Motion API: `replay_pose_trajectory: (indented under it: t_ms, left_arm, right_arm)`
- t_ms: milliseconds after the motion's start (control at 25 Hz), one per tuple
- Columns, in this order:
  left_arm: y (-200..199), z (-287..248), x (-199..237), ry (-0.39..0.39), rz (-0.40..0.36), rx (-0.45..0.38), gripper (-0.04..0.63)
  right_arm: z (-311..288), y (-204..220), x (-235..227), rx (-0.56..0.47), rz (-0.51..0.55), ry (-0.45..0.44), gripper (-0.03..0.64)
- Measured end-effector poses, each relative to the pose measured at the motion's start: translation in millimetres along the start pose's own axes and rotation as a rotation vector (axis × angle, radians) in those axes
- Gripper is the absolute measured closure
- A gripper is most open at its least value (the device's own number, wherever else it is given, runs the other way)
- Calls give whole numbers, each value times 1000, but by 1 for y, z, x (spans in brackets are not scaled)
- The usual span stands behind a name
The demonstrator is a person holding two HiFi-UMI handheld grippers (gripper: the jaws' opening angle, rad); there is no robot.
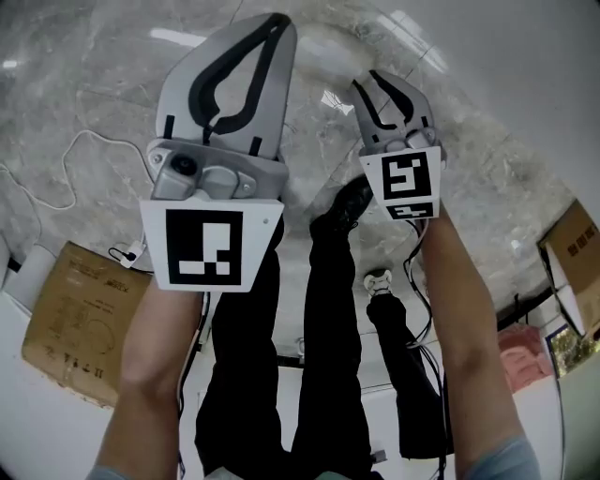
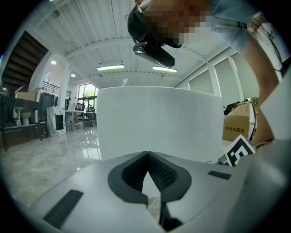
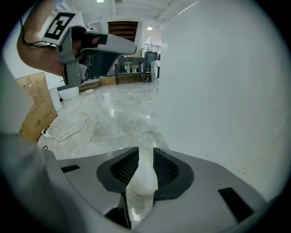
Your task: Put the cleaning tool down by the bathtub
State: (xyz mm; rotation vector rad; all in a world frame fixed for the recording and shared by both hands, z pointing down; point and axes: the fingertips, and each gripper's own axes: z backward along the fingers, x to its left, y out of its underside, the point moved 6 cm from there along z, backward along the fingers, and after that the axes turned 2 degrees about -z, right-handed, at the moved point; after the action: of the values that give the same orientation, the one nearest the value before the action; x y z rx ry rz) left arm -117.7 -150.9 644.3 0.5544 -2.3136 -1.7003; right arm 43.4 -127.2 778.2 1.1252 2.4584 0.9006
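No cleaning tool shows in any view. My left gripper (image 1: 277, 22) is raised over the marble floor, its jaws shut with their tips touching and nothing between them. In the left gripper view (image 2: 147, 153) it faces the bathtub's white wall (image 2: 154, 120). My right gripper (image 1: 373, 84) is beside it, lower and further right. The right gripper view shows this gripper (image 3: 146, 154) open and empty, with only marble floor in the gap. The bathtub wall (image 3: 223, 91) fills that view's right side. The left gripper (image 3: 93, 43) shows at its upper left.
A person's legs in black trousers (image 1: 319, 356) and a shoe (image 1: 349, 202) are below the grippers. A cardboard box (image 1: 80, 323) lies at the left, with a white cable (image 1: 66, 169) looping over the floor. Another box (image 1: 572, 244) sits at the right edge.
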Motion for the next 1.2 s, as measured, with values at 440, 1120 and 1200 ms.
replay_pose_trajectory:
  t_ms: [440, 1120, 1200]
  left_arm:
    - [-126, 43, 17, -77, 13, -51, 581]
    - [-418, 134, 20, -143, -26, -271, 581]
    - [-448, 141, 18, -144, -45, -305, 581]
  right_arm:
    - [111, -144, -5, -271, 97, 76, 578]
    - [361, -377, -21, -643, -6, 275, 602]
    - [385, -394, -22, -663, 15, 289, 602]
